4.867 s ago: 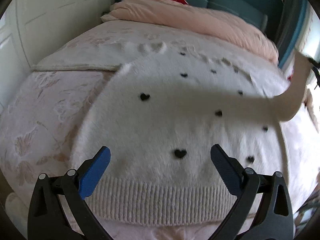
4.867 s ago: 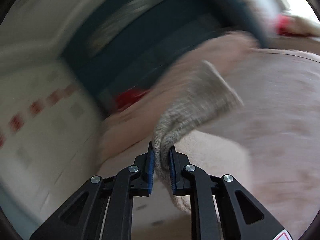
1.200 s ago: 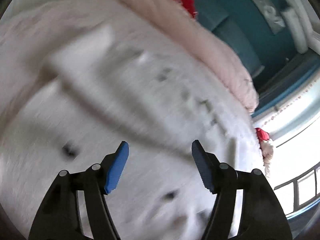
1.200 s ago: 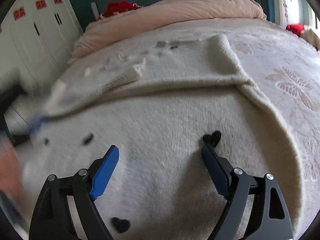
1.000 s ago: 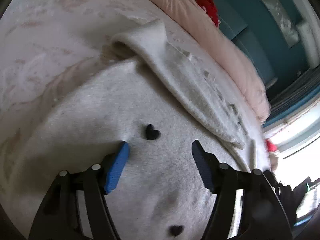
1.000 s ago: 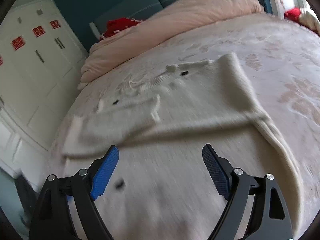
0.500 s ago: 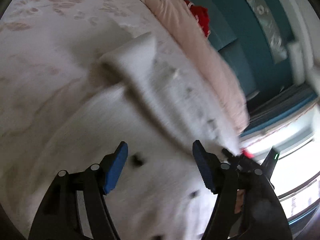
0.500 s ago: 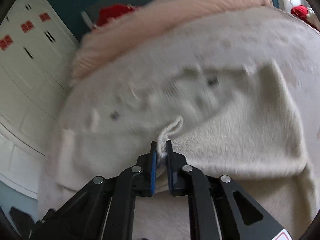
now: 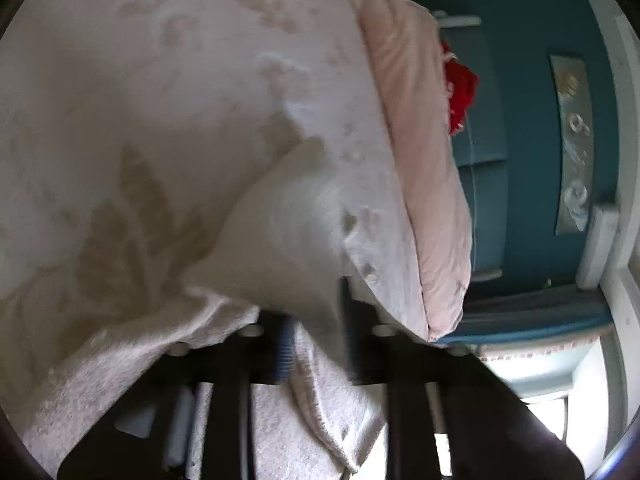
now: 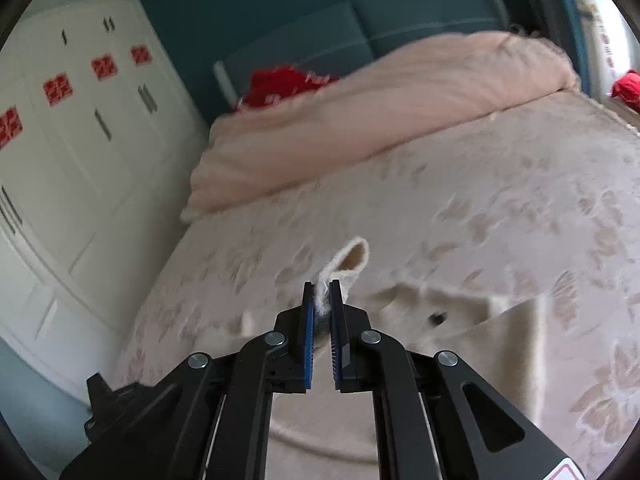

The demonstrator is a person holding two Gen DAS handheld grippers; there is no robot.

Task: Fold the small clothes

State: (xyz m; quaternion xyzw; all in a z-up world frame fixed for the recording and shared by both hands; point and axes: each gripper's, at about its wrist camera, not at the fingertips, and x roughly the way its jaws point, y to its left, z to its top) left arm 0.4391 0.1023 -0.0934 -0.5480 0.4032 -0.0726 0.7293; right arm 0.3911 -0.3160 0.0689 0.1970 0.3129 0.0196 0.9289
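Note:
The white fuzzy sweater (image 9: 280,232) with small black hearts (image 10: 438,317) hangs lifted off the floral bedspread (image 10: 520,200). In the blurred left wrist view, a thick fold of it runs between the jaws of my left gripper (image 9: 316,340), which are closing on it, and more cloth drapes over the fingers. My right gripper (image 10: 322,300) is shut on a thin ribbed edge of the sweater (image 10: 460,320), held above the bed. A loop of that edge sticks out past the tips, and the rest sags below and to the right.
A folded pink duvet (image 10: 380,112) lies across the head of the bed, with a red cloth (image 10: 280,80) behind it against the teal headboard (image 10: 400,20). White wardrobe doors (image 10: 80,140) stand along the bed's left side. A bright window shows at the lower right of the left wrist view.
The left jaws, wide apart half a second ago, have closed around a fold of the sweater and the view has rolled. The right gripper has risen, lifting the pinched edge off the bed.

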